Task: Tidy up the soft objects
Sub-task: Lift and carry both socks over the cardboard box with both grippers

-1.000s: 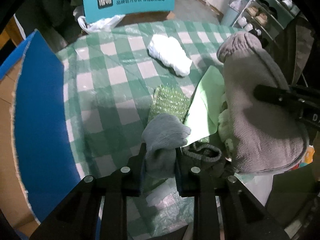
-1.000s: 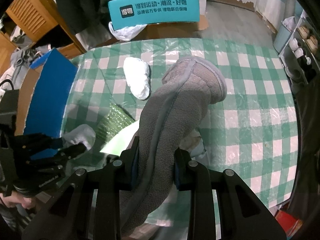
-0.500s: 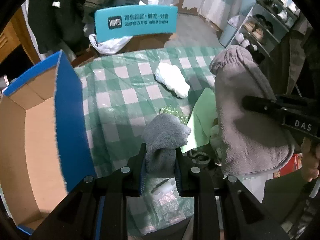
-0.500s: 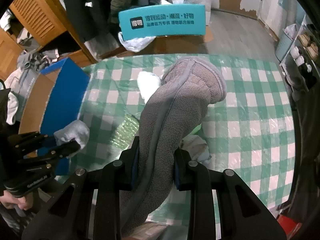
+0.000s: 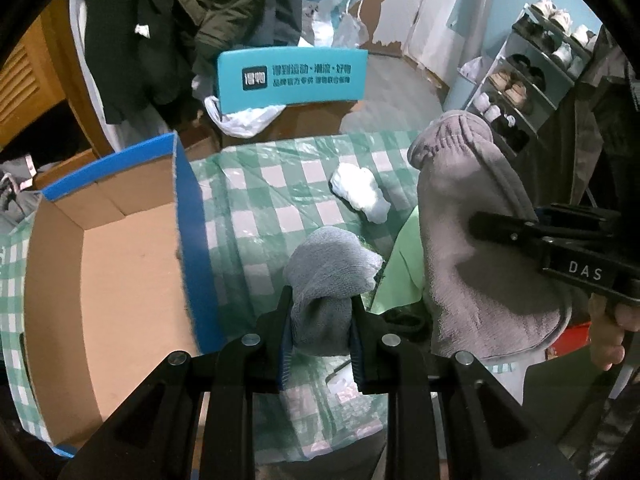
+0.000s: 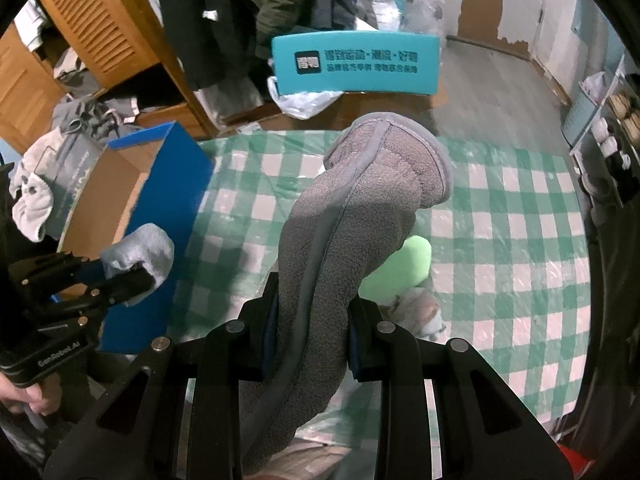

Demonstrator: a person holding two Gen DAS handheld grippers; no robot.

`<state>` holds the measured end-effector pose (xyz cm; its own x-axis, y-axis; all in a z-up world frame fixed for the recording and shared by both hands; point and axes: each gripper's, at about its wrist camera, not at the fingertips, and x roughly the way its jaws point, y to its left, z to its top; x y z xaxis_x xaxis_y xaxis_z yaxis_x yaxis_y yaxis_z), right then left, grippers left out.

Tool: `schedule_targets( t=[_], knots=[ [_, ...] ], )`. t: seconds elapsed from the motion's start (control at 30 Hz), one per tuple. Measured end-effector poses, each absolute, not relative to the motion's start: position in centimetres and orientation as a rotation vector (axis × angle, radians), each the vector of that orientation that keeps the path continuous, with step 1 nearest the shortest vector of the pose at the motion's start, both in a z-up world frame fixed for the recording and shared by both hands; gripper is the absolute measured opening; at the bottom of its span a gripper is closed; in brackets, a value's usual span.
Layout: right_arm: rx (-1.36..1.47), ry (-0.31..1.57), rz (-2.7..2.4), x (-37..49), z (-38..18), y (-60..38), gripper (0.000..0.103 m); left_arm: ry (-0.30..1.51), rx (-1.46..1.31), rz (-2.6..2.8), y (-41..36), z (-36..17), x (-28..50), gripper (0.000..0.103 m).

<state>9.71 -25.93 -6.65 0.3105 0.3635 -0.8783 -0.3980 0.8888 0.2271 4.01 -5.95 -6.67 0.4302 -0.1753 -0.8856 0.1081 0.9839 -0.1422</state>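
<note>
My left gripper (image 5: 320, 320) is shut on a small grey sock (image 5: 328, 268) and holds it above the table, just right of the open blue cardboard box (image 5: 120, 264). My right gripper (image 6: 308, 320) is shut on a large grey fleece slipper (image 6: 352, 216) that stands up between its fingers. The slipper also shows in the left wrist view (image 5: 480, 248), right of the sock. The left gripper with the sock (image 6: 140, 248) shows in the right wrist view beside the box (image 6: 168, 208). A white soft bundle (image 5: 360, 192) lies on the green checked tablecloth (image 5: 280, 200).
A light green sheet (image 5: 404, 264) and more soft items (image 6: 420, 312) lie on the table under the slipper. A teal chair back (image 5: 292, 80) stands behind the table. A shoe rack (image 5: 520, 80) is at the right. Hanging coats (image 6: 240, 20) are behind.
Both grippers have risen and pulled back from the table with their items still held. The left one has swung left, so the open box now fills its left side.
</note>
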Motion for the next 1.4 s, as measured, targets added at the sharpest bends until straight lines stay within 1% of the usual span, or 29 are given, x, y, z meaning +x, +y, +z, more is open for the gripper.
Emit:
schedule_targets(
  t=[0.8, 1.4],
  knots=[
    [-0.089, 1.103, 0.622, 9.1, -3.4, -18.2, 0.026, 1.039, -0.134, -0.09, 1.0, -4.1, 1.7, 0.024],
    [-0.119, 1.09, 0.736, 8.6, -1.5, -10.6, 0.026, 1.019, -0.204, -0.009, 7.0, -3.8, 0.1, 0.024]
  ],
)
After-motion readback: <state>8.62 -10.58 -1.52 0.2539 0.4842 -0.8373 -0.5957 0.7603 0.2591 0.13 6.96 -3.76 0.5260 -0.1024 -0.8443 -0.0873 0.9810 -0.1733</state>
